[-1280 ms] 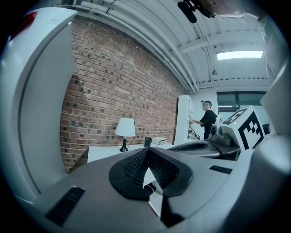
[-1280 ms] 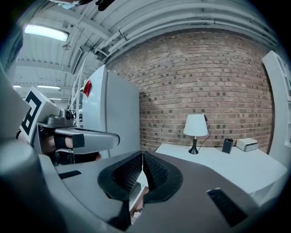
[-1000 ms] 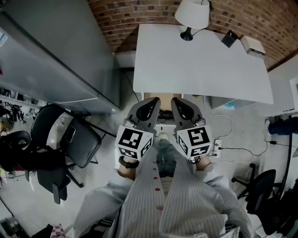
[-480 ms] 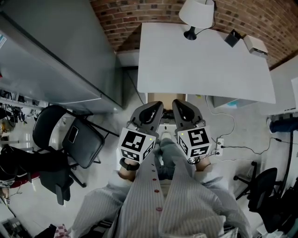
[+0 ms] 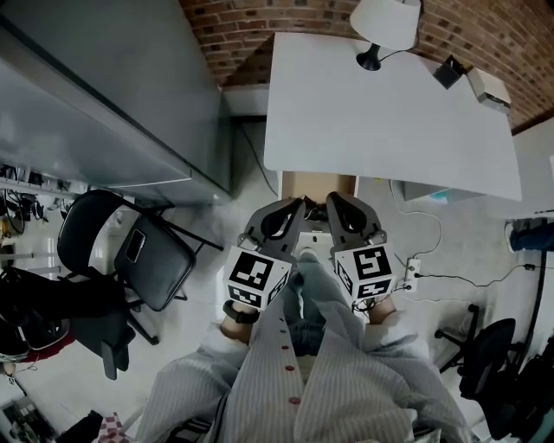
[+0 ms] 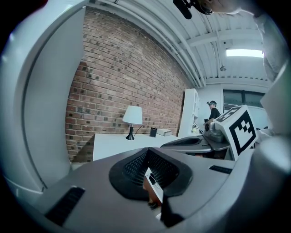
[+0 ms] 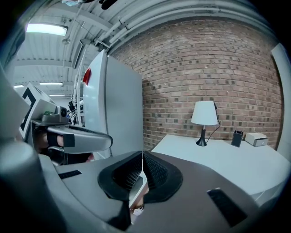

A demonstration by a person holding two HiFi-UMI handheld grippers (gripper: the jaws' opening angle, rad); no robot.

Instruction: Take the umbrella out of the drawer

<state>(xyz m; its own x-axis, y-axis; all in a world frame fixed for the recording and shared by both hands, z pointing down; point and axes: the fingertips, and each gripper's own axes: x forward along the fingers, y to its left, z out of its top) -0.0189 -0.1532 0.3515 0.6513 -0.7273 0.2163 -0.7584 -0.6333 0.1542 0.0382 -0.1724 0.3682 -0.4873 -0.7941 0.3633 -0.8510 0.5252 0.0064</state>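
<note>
Far left stands the big grey cabinet [image 5: 104, 86], with a black chair [image 5: 138, 260] on the floor beside it. Now the left gripper [image 5: 296, 206], held out low in front of the person's striped shirt [image 5: 329, 381]. Its jaws are pressed together at the tips, with nothing between them and nothing touched. Just beside it is the right gripper [image 5: 332, 201], and it's the same story: jaws closed tip to tip, and empty.

Both point towards the white desk [image 5: 389, 121]. Just ahead of them, tucked under the desk's near edge, sits a brown unit [image 5: 318, 183]; neither gripper touches it. The umbrella? No view shows it from here.

At the desk's far side, against the brick wall [image 5: 260, 22], there's a white-shaded lamp [image 5: 385, 19]. Next to it come a small black holder [image 5: 447, 71] and a white box [image 5: 490, 88]. Off to the right a white power strip [image 5: 405, 275] lies on the floor with its cables. A black office chair [image 5: 485, 355] stands well apart.
</note>
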